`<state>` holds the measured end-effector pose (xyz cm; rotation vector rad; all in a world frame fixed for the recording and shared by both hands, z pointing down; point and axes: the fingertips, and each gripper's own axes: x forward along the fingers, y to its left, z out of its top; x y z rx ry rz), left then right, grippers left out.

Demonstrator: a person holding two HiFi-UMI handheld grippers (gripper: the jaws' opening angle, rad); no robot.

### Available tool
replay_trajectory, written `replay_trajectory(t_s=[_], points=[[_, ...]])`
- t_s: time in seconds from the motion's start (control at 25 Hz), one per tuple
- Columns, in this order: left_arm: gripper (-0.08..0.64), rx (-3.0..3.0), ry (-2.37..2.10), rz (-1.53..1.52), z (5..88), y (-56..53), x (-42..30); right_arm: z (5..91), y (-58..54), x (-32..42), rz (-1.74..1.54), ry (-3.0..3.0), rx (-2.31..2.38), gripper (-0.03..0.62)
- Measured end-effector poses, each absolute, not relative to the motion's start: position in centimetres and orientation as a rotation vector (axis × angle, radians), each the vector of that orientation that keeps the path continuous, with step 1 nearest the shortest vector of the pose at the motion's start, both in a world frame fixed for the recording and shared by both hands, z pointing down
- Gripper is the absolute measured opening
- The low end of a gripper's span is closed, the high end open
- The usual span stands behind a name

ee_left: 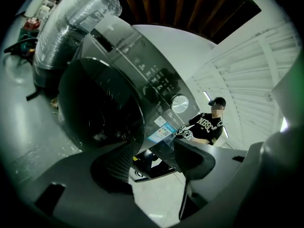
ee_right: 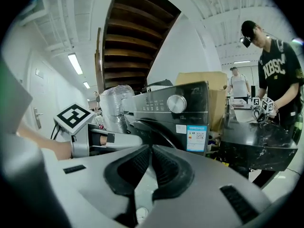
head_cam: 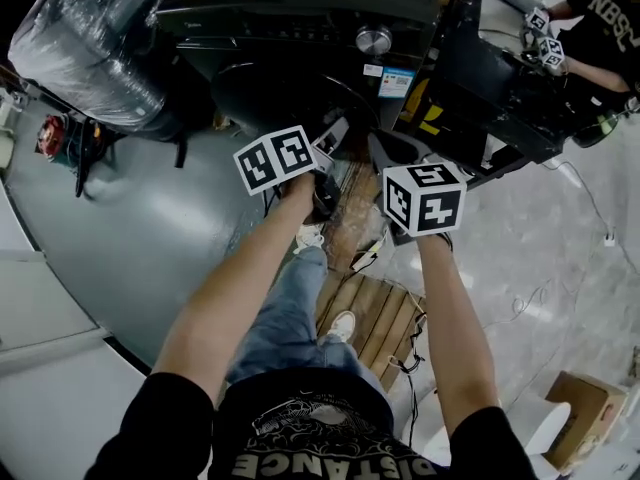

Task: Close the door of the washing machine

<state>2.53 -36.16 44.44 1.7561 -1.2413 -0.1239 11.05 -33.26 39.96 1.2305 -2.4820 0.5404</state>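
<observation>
Dark glossy front-loading washing machine (ee_right: 190,118) is right ahead. Its big round smoked-glass door (ee_left: 99,103) looks flush with the front, shiny chrome knob (ee_right: 176,103) up top. Left tongs (ee_left: 154,151) are spread apart, nothing between the ribbed rubber pads (ee_left: 114,167). Right tongs (ee_right: 151,151) are pressed together, empty.

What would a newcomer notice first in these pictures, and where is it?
The dark grey front-loading washing machine with its round silver knob fills the centre ahead. Before it hang the left gripper, jaws apart, and the right gripper, jaws together, both empty. A silvery plastic-wrapped cylinder sits left of the machine.
</observation>
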Motion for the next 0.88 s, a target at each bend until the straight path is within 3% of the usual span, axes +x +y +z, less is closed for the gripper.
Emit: replay_trajectory(t_s=[0.88], points=[[0.144,2.206,-1.589,0.233,29.4,-22.3,-2.4,27.6,-21.5,9.4,0.351,-2.658,1.163,0.023]])
